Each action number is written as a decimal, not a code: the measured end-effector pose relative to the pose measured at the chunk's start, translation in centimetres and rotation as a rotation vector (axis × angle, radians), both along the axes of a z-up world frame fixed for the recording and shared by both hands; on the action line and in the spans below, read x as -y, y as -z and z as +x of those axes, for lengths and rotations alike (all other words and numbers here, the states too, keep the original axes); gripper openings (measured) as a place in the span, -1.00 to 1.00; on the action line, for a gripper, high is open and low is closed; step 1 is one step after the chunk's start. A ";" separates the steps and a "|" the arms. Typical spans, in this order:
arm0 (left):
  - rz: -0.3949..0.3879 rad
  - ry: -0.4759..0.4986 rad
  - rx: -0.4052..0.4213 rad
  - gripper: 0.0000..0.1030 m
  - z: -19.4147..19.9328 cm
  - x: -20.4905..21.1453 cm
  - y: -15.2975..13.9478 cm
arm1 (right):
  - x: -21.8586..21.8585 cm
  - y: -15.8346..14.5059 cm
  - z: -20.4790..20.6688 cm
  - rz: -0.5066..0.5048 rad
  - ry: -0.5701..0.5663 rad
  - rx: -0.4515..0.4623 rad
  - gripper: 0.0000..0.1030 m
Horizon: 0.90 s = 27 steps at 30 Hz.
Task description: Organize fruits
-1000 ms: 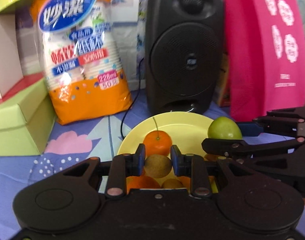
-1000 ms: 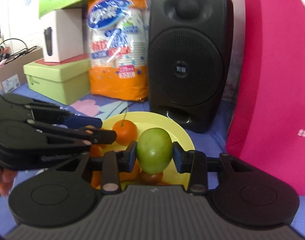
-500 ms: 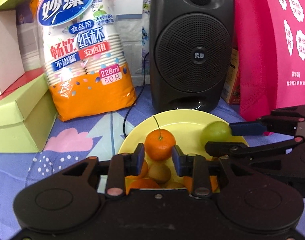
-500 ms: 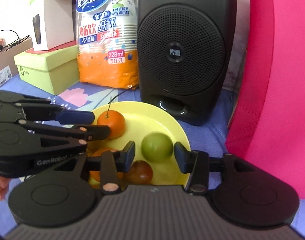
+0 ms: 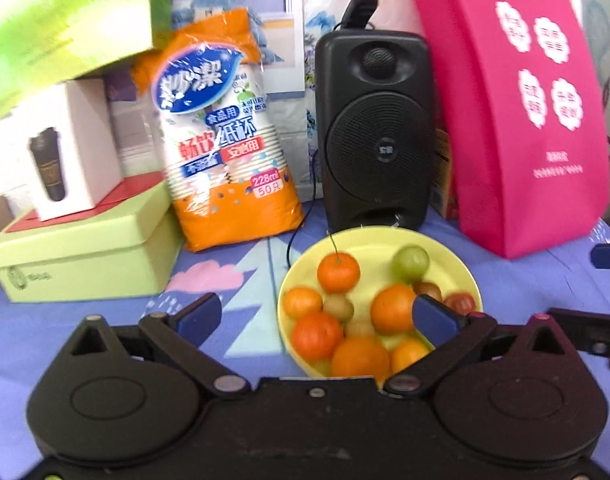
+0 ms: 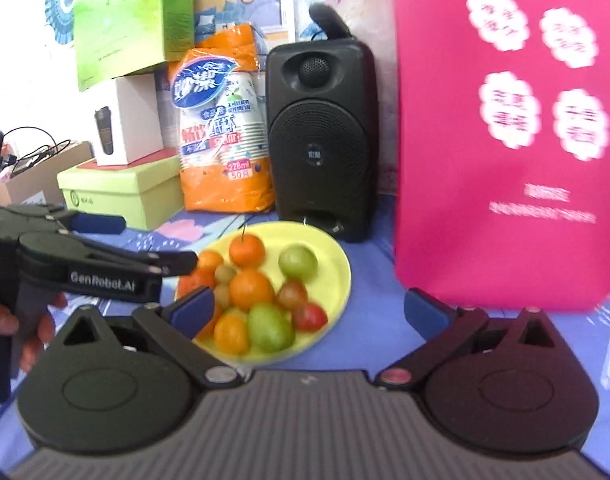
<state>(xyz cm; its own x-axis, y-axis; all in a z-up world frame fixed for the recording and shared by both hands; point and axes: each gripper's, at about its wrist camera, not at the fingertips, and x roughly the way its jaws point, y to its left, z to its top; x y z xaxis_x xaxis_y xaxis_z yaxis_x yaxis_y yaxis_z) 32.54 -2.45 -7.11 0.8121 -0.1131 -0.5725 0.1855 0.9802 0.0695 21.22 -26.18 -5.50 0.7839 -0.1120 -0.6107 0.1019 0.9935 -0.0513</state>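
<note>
Both grippers, left (image 5: 317, 314) and right (image 6: 309, 306), hover with fingers spread, empty, yet crowded fruit at the yellow plate's (image 6: 337, 268) six o'clock could roll off if nudged.

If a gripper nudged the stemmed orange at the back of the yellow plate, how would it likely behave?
The stemmed orange looks round and smooth, so it would probably roll rather than slide. It sits on open yellow plate surface, so little would stop it. Its thin upright stem seems likely to bend or snap if caught.
</note>
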 end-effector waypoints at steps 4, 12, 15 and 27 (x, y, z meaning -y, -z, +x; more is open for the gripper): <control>-0.011 -0.029 -0.011 1.00 -4.4 -0.9 1.3 | -1.0 0.8 -5.5 0.018 0.099 0.045 1.00; -0.061 -0.132 -0.059 1.00 -10.5 -1.9 3.1 | -1.8 3.7 -11.0 0.098 0.218 -0.006 1.00; -0.092 -0.137 -0.044 1.00 -12.5 -1.8 2.1 | -2.2 3.4 -11.5 0.118 0.216 -0.021 1.00; -0.139 -0.178 -0.021 1.00 -17.3 -1.0 -2.1 | -7.9 -0.4 -12.9 -0.095 0.161 0.023 1.00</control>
<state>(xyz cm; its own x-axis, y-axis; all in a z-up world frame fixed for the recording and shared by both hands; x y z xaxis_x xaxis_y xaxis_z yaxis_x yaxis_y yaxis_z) 15.25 -1.41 -5.04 0.8145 -0.0483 -0.5782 0.0089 0.9975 -0.0708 8.27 -18.33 -5.08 0.7648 -0.2936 -0.5735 0.2615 0.9550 -0.1401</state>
